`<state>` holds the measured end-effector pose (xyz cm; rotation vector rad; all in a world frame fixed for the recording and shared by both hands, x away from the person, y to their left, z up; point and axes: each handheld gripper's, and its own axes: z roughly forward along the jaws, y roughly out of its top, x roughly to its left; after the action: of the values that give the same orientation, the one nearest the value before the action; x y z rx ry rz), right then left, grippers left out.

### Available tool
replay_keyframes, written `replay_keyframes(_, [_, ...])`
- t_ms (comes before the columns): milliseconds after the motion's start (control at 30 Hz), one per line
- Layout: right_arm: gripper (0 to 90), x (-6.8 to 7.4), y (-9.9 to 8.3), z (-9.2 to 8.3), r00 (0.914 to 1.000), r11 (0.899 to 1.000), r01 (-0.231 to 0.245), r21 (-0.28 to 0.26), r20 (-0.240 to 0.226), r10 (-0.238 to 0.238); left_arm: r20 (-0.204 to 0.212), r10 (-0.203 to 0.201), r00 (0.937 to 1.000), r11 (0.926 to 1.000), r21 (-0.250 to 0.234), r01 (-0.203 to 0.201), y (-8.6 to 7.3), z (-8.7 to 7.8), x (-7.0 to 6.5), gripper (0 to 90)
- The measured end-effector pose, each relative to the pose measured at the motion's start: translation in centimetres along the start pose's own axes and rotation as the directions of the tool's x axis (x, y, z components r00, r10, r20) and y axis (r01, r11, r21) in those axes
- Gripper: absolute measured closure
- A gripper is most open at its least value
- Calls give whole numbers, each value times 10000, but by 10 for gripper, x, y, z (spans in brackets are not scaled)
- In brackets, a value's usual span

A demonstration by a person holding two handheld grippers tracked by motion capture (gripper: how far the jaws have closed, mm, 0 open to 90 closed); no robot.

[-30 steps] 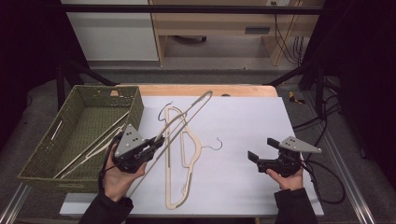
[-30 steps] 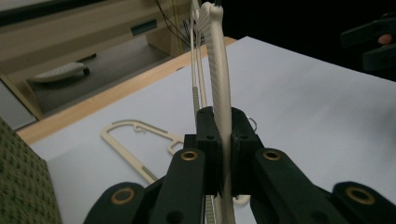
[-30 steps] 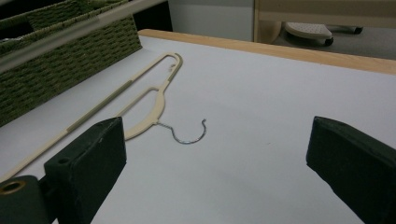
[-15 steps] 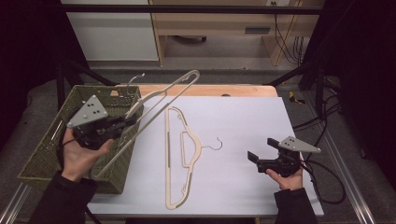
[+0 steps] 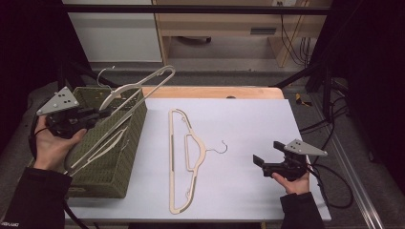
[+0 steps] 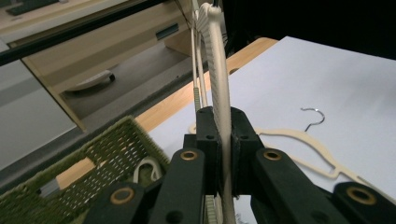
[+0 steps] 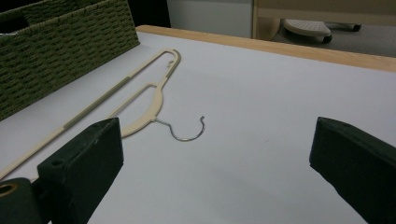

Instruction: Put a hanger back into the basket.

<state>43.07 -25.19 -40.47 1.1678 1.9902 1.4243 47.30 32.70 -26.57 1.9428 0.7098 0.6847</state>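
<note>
— Fingers (image 6: 212, 135) of the left gripper (image 5: 90, 117) are clamped on a cream hanger (image 5: 138, 86), tilted above the green basket (image 5: 112, 174)?
— Yes; right gripper (image 5: 265, 160) gapes, holding nothing. Lower it flat inside — hook first could snag the weave.
</note>
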Motion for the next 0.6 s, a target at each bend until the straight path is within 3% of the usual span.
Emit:
replay_keyframes(333, [34, 0, 0, 1, 10000, 10000, 58, 33, -8, -58, -573, -151, 9982, 9980, 603, 186, -34, -3, 35, 849])
replay_keyframes(600, [33, 0, -1, 1, 9999, 9999, 127, 82, -12, -127, -752, -55, 9972, 9952, 974, 129, -54, -8, 51, 849])
